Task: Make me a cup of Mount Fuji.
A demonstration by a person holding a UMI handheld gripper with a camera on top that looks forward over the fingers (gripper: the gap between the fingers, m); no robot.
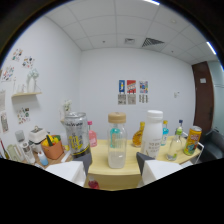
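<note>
A clear bottle (117,142) with a wooden lid stands on the pale wooden table (101,161); it holds blue liquid above a white layer. My gripper (114,161) is open, and its two fingers flank the bottle's base with gaps at both sides. Left of the bottle is a silver and yellow can (75,134), with a pink bottle (92,135) behind it. To the right stands a white bottle (152,132) with a white cap. Beyond it are an amber bottle (138,135), a clear glass (172,148) and a yellow can (192,140).
An orange cup (52,148) with yellow items and small white things crowd the table's left end. A green-capped bottle (179,130) stands at the back right. Posters (132,92) hang on the far wall, and a dark door (205,95) is at the right.
</note>
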